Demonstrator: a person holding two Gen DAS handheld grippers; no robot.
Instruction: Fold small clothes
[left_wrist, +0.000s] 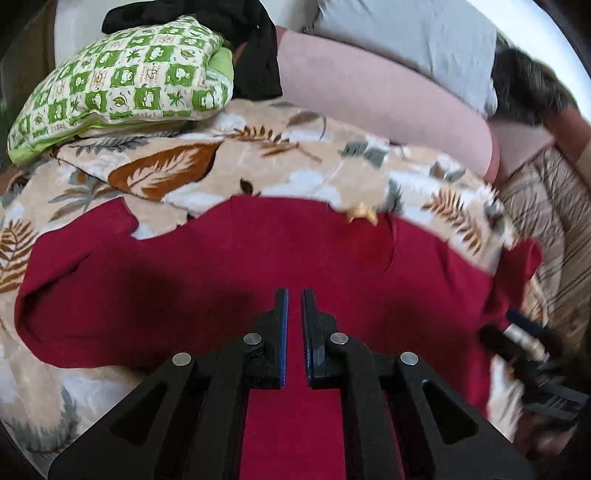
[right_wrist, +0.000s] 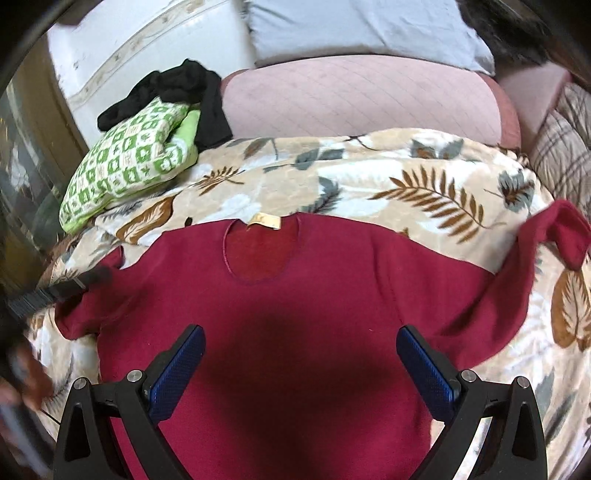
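A dark red long-sleeved shirt (right_wrist: 295, 314) lies spread front-up on a leaf-patterned blanket (right_wrist: 369, 177). Its round neckline and tan label (right_wrist: 264, 221) face away from me. One sleeve (right_wrist: 554, 236) trails out to the right, and the other bunches at the left (left_wrist: 74, 266). My left gripper (left_wrist: 294, 291) hovers over the shirt's body, its jaws shut with only a thin slit and no cloth pinched between them. My right gripper (right_wrist: 299, 330) is open wide above the chest of the shirt, with nothing between its blue pads (right_wrist: 177, 365). It also shows blurred in the left wrist view (left_wrist: 524, 350).
A green-and-white checked pillow (right_wrist: 129, 166) and a black garment (right_wrist: 184, 92) sit at the back left. A pink cushion (right_wrist: 362, 99) and a grey pillow (right_wrist: 351, 29) lie behind the blanket. Plaid fabric (right_wrist: 565, 147) is at the right, and a dark furry shape (left_wrist: 528, 88) at the far right.
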